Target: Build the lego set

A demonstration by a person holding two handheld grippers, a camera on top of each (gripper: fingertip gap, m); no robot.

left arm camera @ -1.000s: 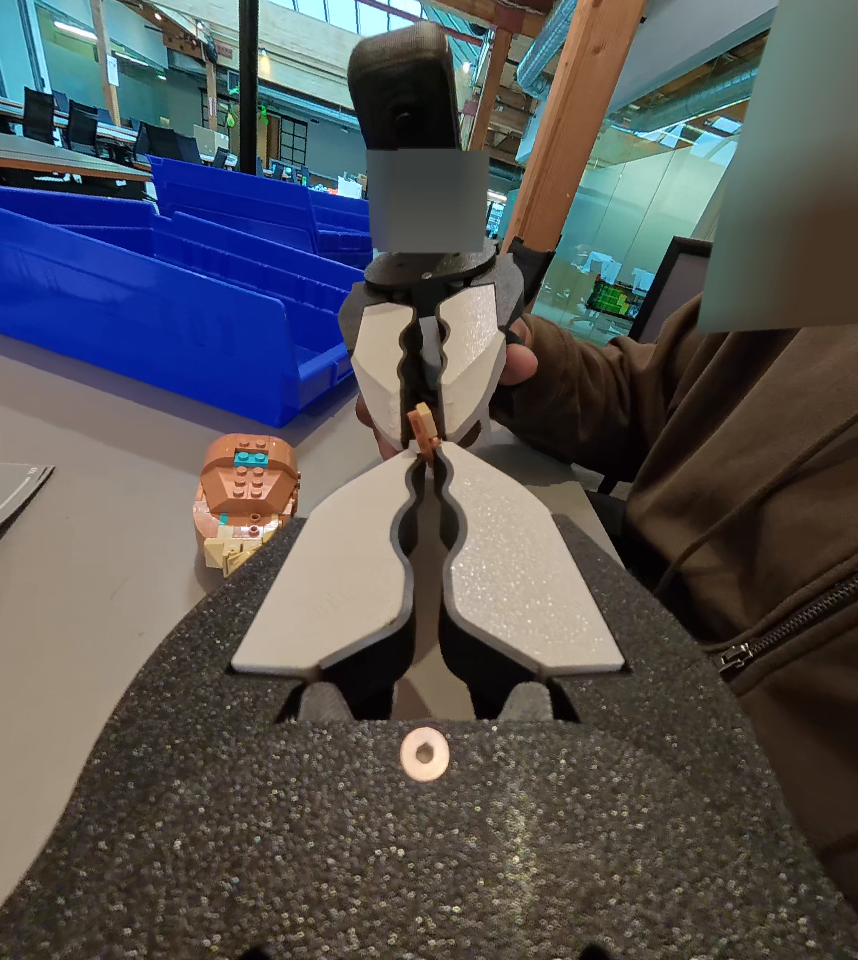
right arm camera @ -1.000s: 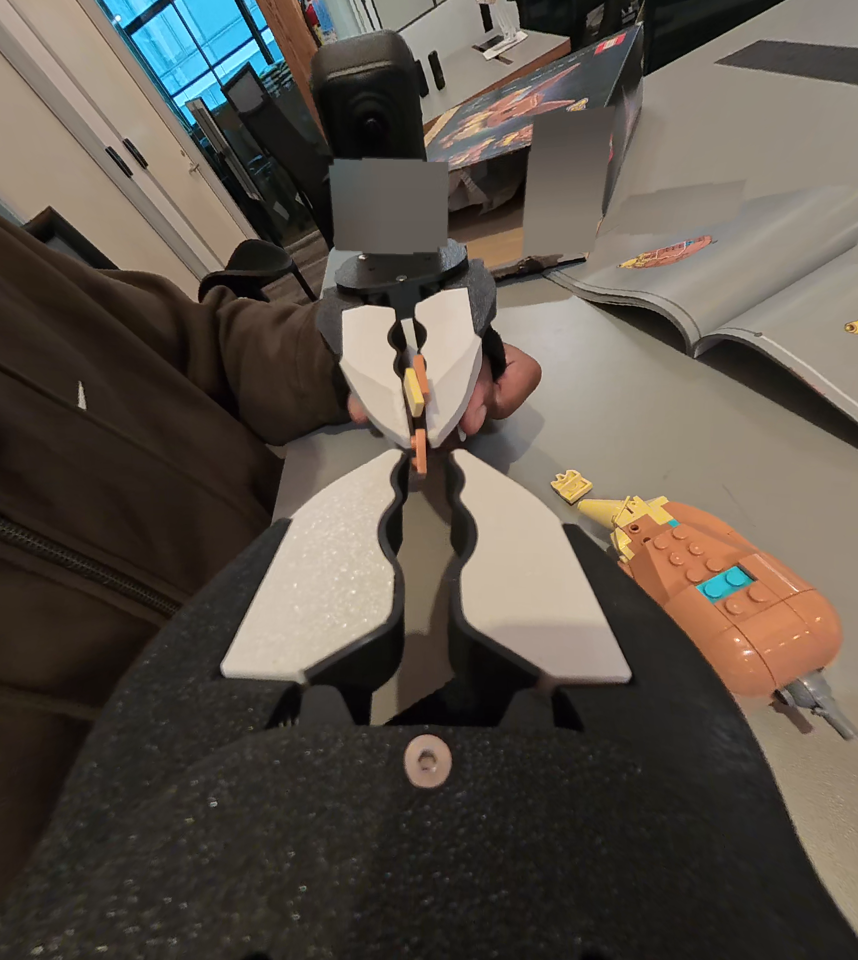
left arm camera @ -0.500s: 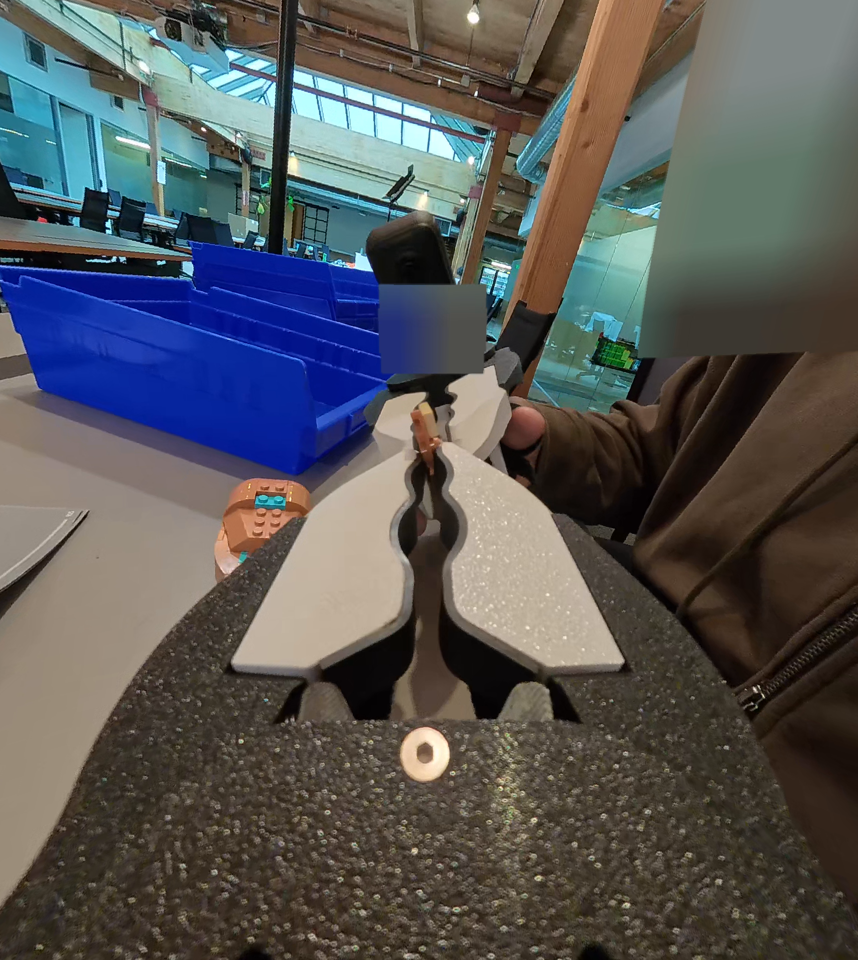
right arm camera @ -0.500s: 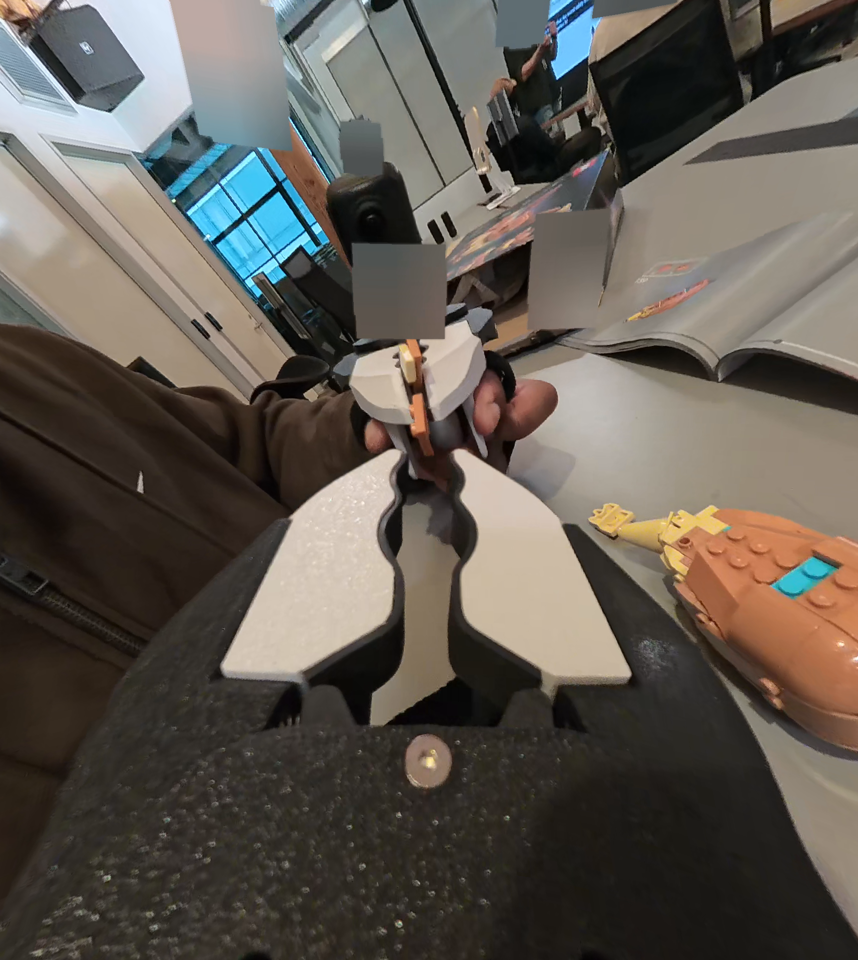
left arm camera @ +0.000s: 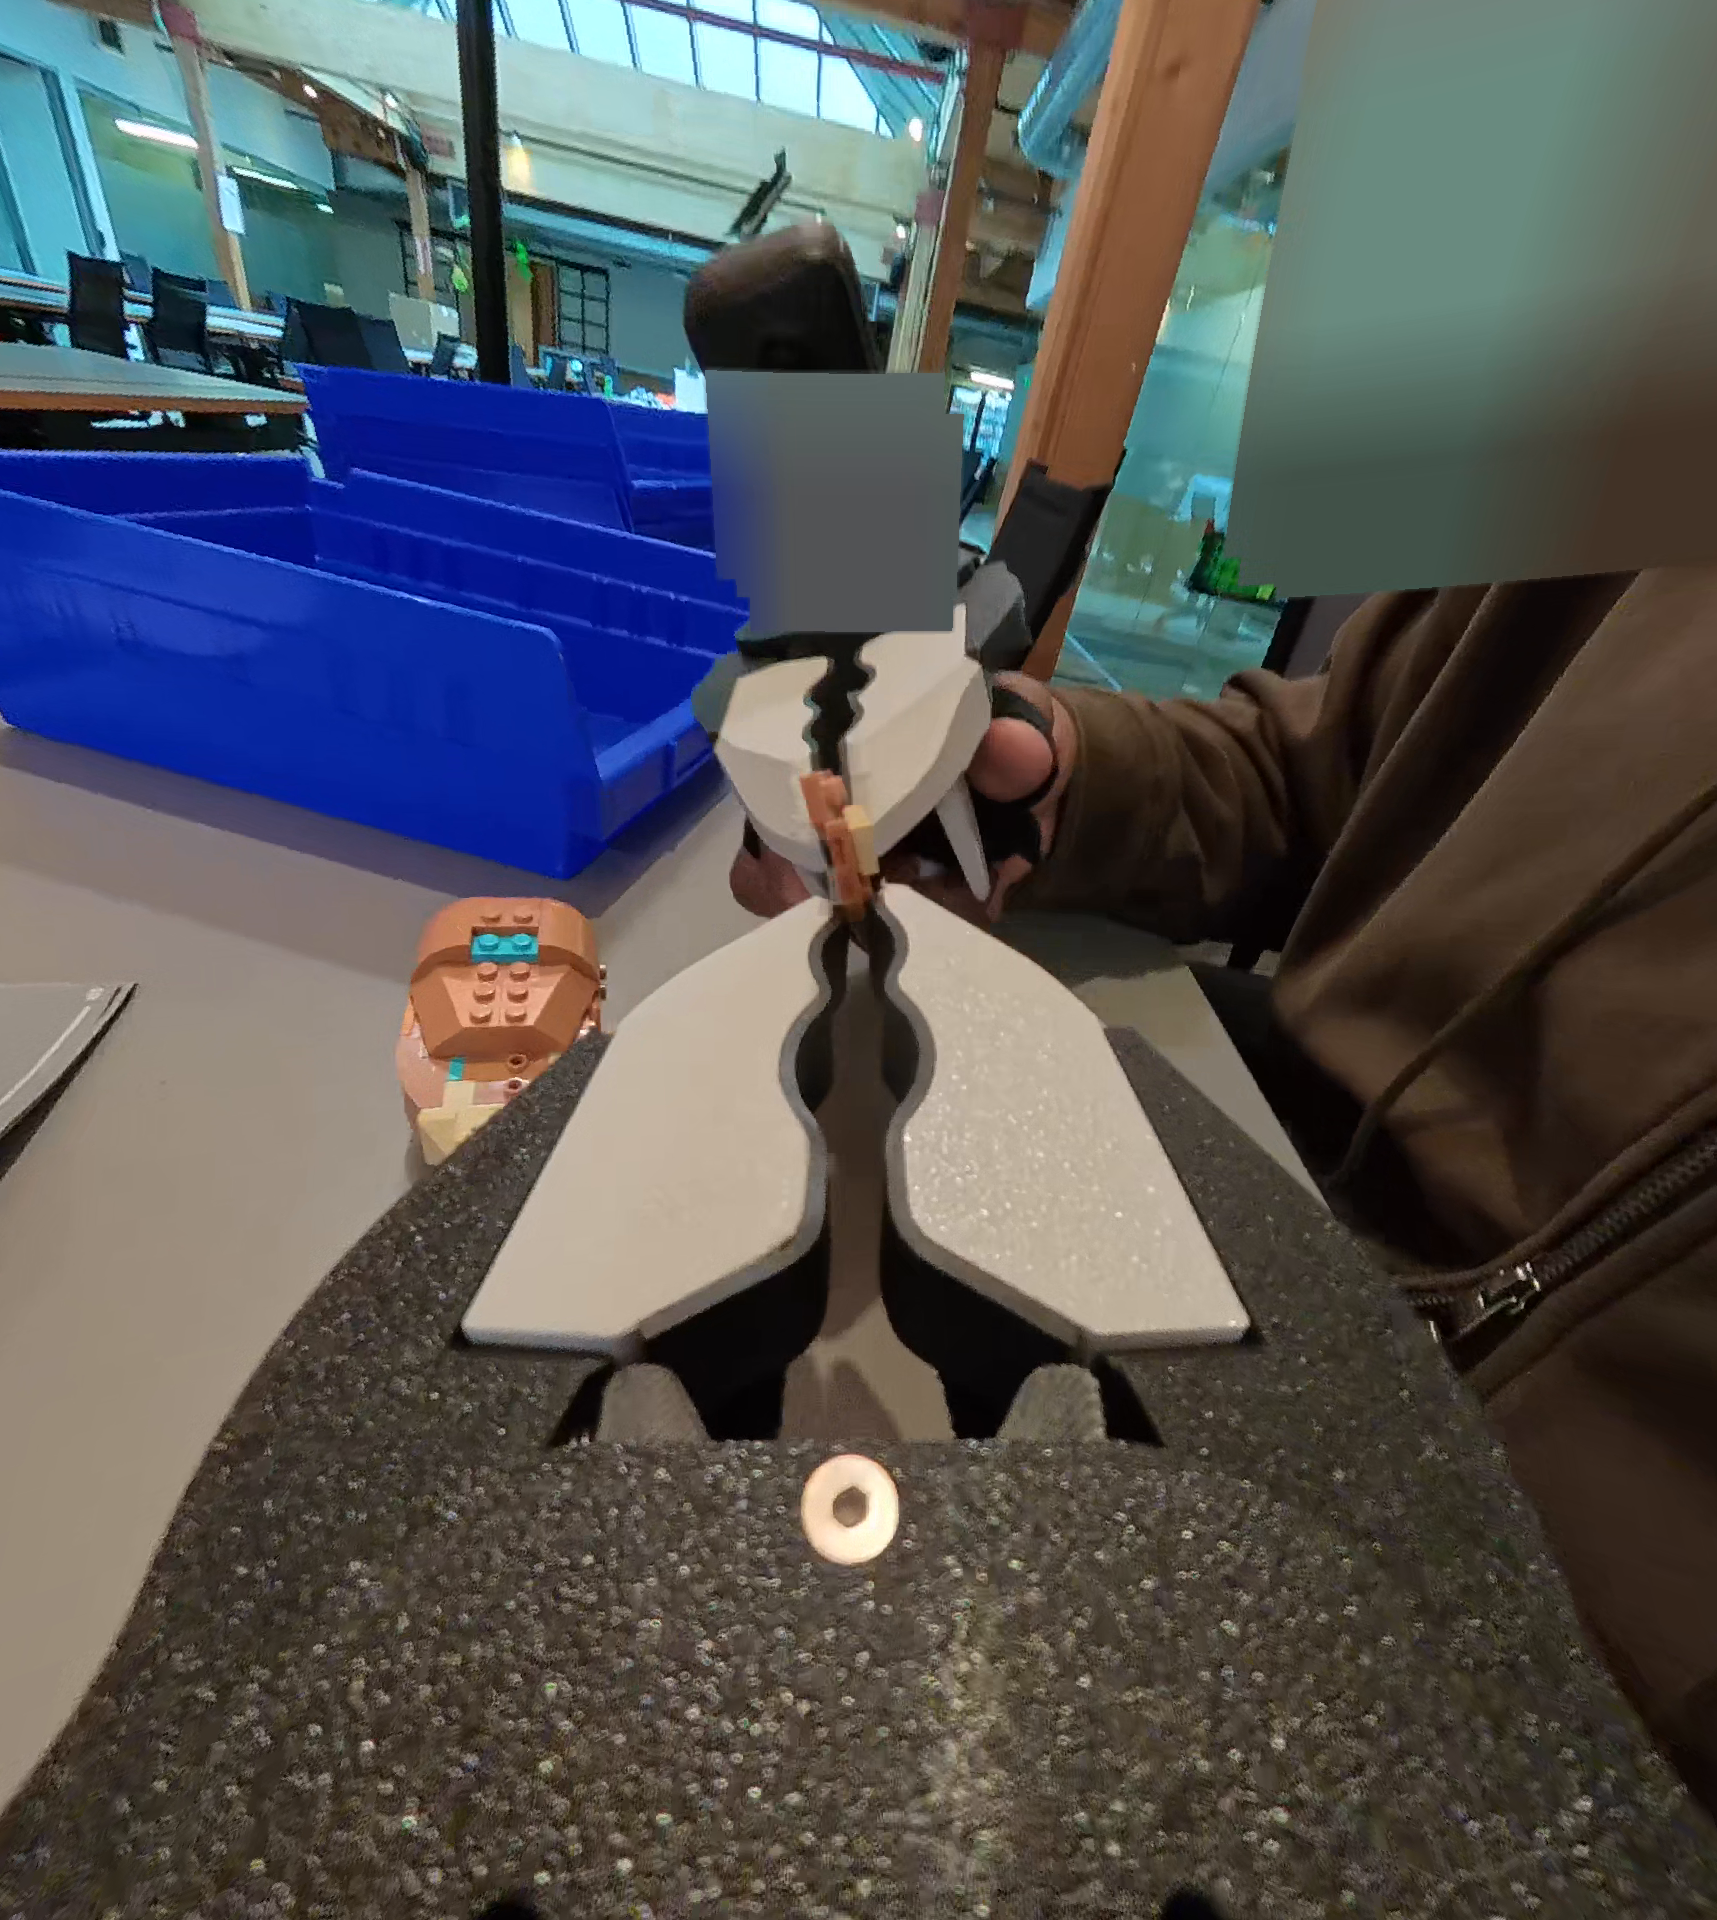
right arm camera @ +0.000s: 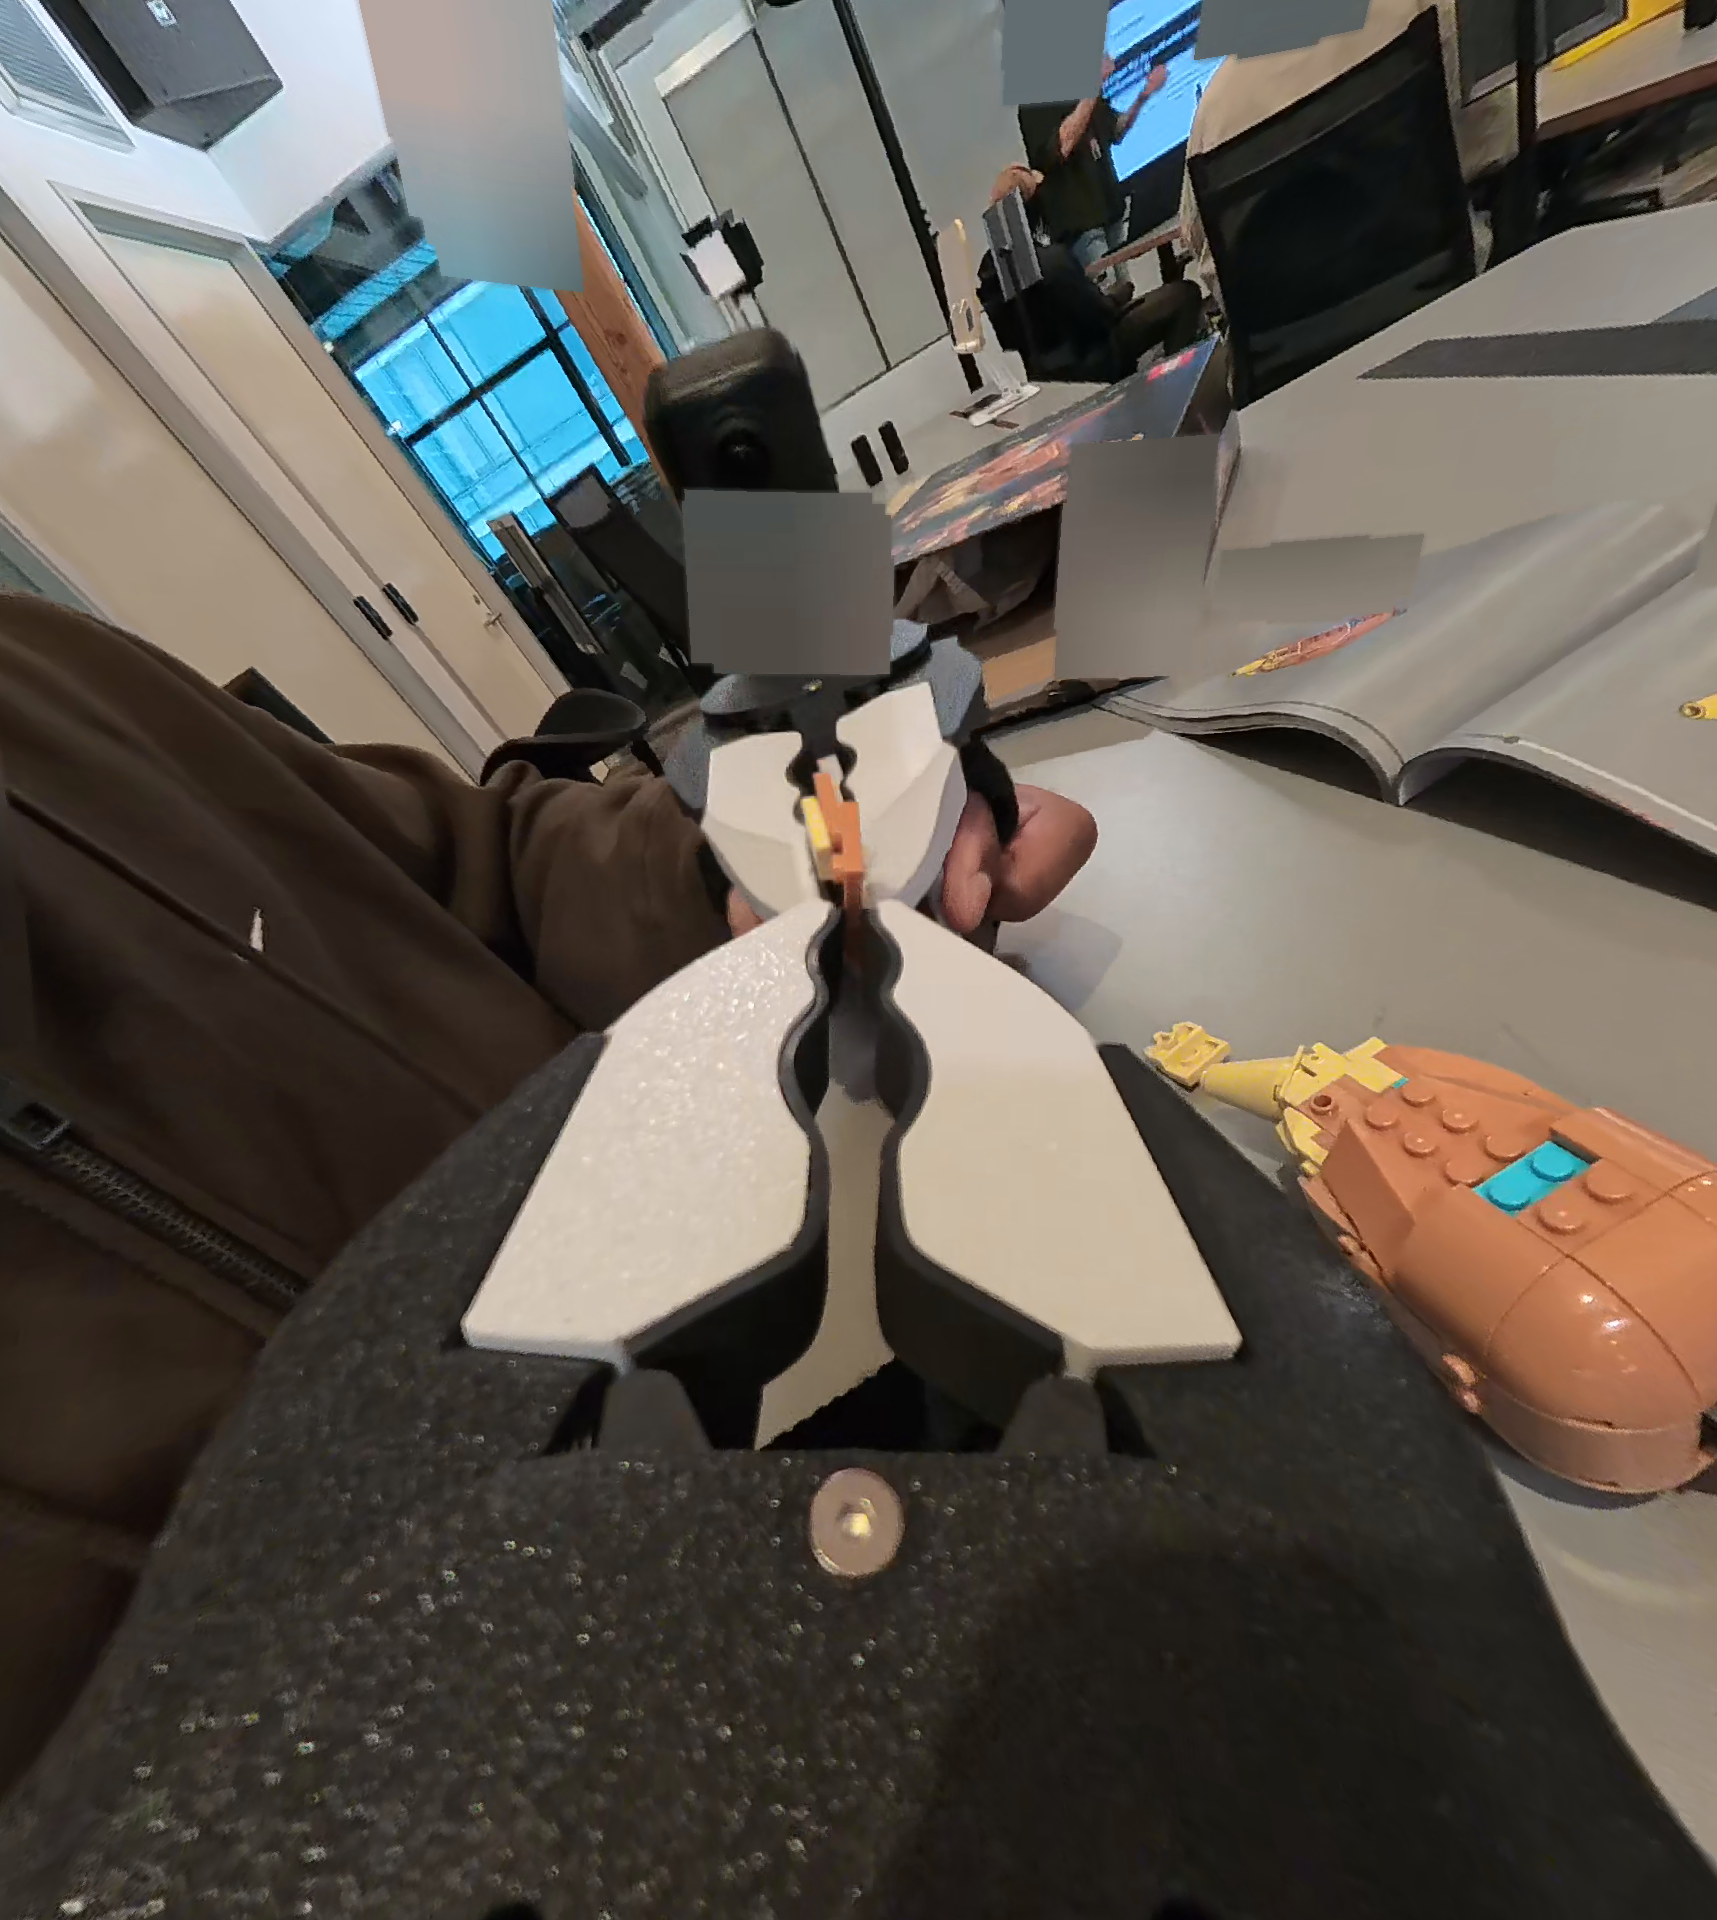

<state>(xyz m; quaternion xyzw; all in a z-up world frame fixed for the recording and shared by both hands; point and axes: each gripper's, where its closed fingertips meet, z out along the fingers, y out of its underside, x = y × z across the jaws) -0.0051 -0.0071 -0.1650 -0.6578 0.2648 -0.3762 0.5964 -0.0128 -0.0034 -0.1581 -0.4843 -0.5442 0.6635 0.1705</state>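
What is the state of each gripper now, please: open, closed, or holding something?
Left gripper: closed on the small orange lego assembly.
Right gripper: closed on the same assembly, from the opposite end.

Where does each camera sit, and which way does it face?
Left wrist view: on the left gripper, facing the right gripper; brown sleeve, blue plastic bins behind.
Right wrist view: on the right gripper, facing the left gripper; open booklet behind.
Both show the small orange-and-tan brick piece and the brown brick-built model.
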